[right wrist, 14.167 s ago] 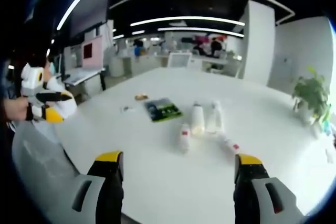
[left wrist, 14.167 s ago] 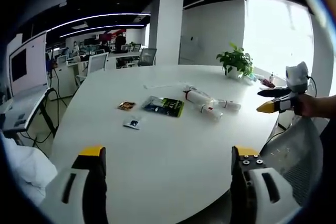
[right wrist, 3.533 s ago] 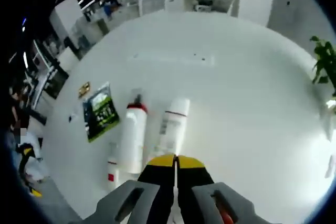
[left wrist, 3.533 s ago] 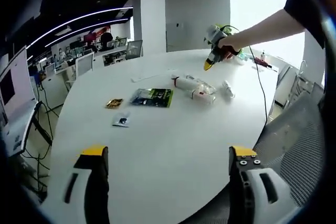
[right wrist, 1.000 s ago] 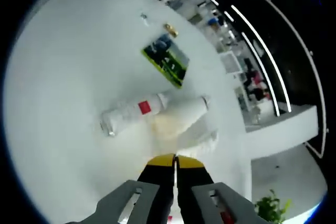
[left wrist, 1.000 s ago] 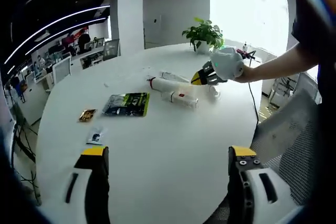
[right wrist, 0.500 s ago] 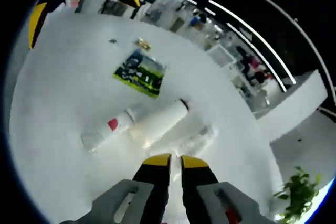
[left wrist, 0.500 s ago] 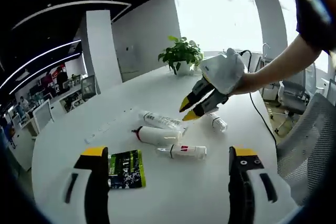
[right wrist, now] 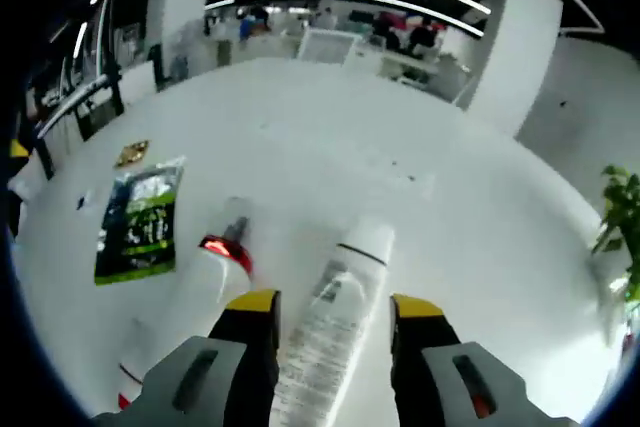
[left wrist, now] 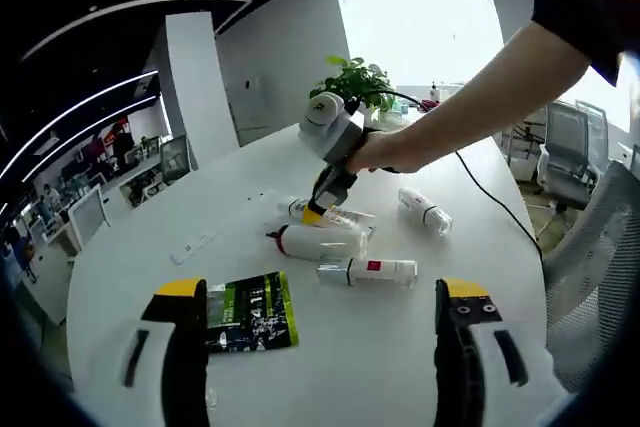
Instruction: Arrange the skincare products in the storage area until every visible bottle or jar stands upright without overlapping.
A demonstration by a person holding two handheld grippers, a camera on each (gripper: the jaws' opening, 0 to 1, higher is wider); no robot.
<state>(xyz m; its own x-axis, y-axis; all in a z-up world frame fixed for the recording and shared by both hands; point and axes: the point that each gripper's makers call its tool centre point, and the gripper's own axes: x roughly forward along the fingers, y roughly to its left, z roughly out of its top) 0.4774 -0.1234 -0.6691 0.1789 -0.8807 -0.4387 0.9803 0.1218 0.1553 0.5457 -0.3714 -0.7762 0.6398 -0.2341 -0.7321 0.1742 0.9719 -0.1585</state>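
Note:
Several skincare products lie flat on the white table [left wrist: 130, 247]. They are a clear printed tube [left wrist: 338, 215], a white bottle with a red cap [left wrist: 322, 242], a small tube with a red label [left wrist: 368, 271] and a small bottle [left wrist: 425, 210] lying apart to the right. My right gripper [left wrist: 313, 213], held by a hand, points down at the printed tube. Seen from the right gripper view, it [right wrist: 334, 304] is open, with its jaws on either side of the printed tube [right wrist: 335, 332]. The red-capped bottle [right wrist: 215, 282] lies just left of it. My left gripper [left wrist: 322, 292] hangs open over the near table, holding nothing.
A green packet [left wrist: 250, 309] lies flat left of the bottles, also seen as the green packet [right wrist: 140, 209] beside a small brown packet [right wrist: 130, 154]. A potted plant [left wrist: 355, 82] stands at the table's far side. A mesh chair [left wrist: 590, 247] is at the right edge.
My right gripper has come down from above the table to the pile. Its jaws have gone from nearly shut to open around the printed tube.

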